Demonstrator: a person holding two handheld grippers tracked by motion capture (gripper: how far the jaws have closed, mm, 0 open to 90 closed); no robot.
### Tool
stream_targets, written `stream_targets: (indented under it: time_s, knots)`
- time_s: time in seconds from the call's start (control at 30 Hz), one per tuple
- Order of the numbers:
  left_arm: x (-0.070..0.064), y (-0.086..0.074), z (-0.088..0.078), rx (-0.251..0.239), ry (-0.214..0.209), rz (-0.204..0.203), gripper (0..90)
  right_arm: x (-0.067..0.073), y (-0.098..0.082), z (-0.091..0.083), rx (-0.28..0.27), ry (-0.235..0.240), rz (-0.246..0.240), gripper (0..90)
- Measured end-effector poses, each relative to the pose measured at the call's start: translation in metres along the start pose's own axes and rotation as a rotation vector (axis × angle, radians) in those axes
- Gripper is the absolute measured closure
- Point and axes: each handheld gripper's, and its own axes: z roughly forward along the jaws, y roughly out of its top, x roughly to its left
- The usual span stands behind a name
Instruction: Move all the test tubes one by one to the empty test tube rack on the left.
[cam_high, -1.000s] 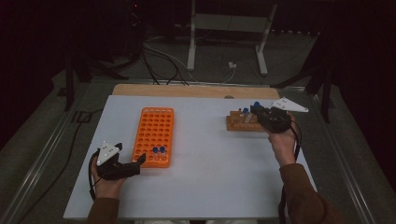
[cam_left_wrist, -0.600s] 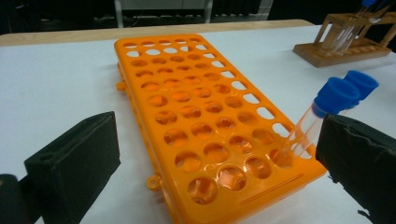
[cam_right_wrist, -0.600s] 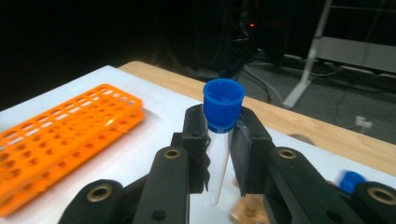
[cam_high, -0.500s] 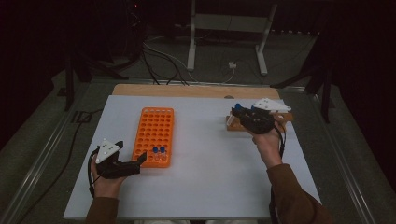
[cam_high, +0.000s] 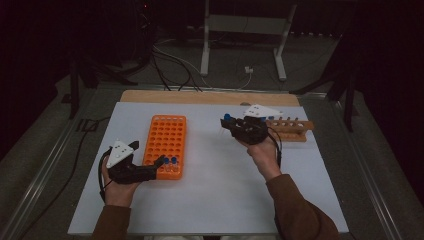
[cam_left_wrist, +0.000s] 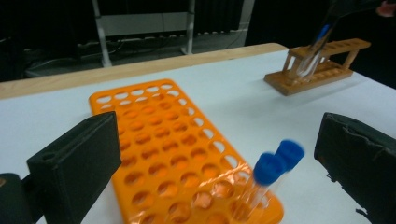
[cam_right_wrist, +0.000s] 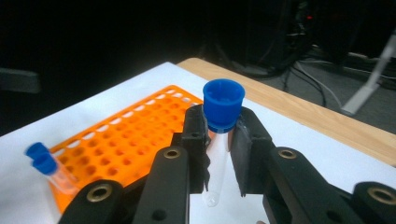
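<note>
Since a second ago the right hand-held gripper, clenched on a blue-capped tube, has left the wooden rack and travelled toward the orange rack, still well apart; tube upright. Left hand-held gripper waits released beside that rack.

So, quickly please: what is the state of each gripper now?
Left gripper: open, holding nothing, beside the orange rack.
Right gripper: closed on a blue-capped test tube.
</note>
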Motion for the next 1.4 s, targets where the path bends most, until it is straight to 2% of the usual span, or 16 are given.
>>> stream_targets:
  time_s: [0.27,0.4,0.57,0.7,0.87,1.07,1.27,1.4]
  knots:
    - [-0.009,0.016,0.010,-0.034,-0.032,-0.001,3.8,0.023,0.012,0.018,0.009,0.056,-0.012,76.8]
    - [-0.017,0.024,0.017,-0.026,-0.053,0.013,4.6,0.034,0.018,0.025,0.010,0.083,-0.008,76.8]
    - [-0.028,0.031,0.028,-0.017,-0.057,0.041,9.2,0.047,0.023,0.033,0.019,0.109,-0.021,76.8]
    - [-0.034,0.034,0.036,-0.011,-0.055,0.062,18.3,0.057,0.026,0.038,0.021,0.131,-0.029,76.8]
    - [-0.040,0.037,0.045,-0.006,-0.053,0.085,36.1,0.067,0.028,0.043,0.027,0.157,-0.031,76.8]
    - [-0.045,0.040,0.052,-0.003,-0.081,0.100,59.7,0.076,0.027,0.048,0.032,0.182,-0.034,76.8]
    - [-0.045,0.040,0.053,-0.002,-0.081,0.108,71.9,0.080,0.026,0.050,0.036,0.197,-0.032,76.8]
    - [-0.044,0.040,0.053,-0.001,-0.075,0.114,75.7,0.081,0.027,0.051,0.037,0.202,-0.033,76.8]
